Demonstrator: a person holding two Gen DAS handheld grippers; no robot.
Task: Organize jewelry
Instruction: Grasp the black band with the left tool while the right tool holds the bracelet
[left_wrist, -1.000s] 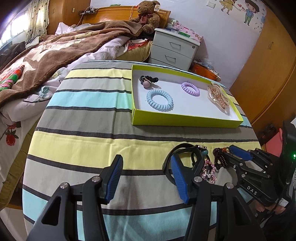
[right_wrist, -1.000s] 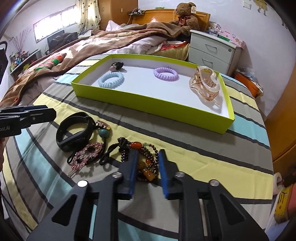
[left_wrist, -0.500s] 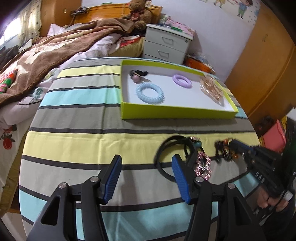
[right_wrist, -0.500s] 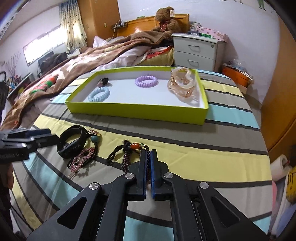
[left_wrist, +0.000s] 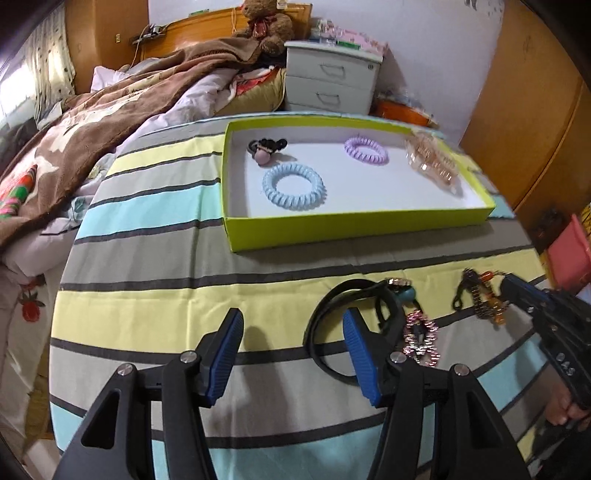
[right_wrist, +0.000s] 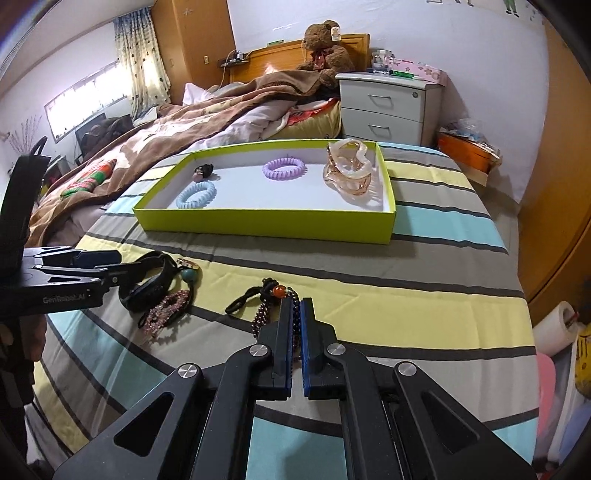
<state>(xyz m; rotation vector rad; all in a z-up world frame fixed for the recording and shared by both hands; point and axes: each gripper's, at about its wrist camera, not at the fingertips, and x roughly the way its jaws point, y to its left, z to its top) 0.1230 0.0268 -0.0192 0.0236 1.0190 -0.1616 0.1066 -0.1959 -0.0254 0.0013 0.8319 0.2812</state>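
My right gripper (right_wrist: 294, 306) is shut on a dark beaded bracelet (right_wrist: 275, 295) with an orange bead, whose far end lies on the striped cloth. The left wrist view shows the same bracelet (left_wrist: 484, 301) at the tip of that gripper (left_wrist: 511, 284). My left gripper (left_wrist: 293, 317) stands open just above the cloth. Its right finger (left_wrist: 360, 347) is in front of a black band (left_wrist: 332, 295). Beside the band lie a pink sparkly clip (left_wrist: 421, 334) and a teal bead (left_wrist: 406, 293). The lime tray (left_wrist: 351, 225) holds a blue coil tie (left_wrist: 293, 181), a purple coil tie (left_wrist: 365, 149), a black tie (left_wrist: 264, 147) and an amber claw clip (left_wrist: 432, 164).
The round table's striped cloth (left_wrist: 166, 258) drops off at the left and near edges. A bed with a brown blanket (right_wrist: 166, 140) lies behind and to the left. A white nightstand (right_wrist: 388, 107) and a wooden wardrobe (right_wrist: 554, 147) stand at the back right.
My right gripper's jaws have closed on the beaded bracelet. My left gripper has shifted a little toward the black band and stays open.
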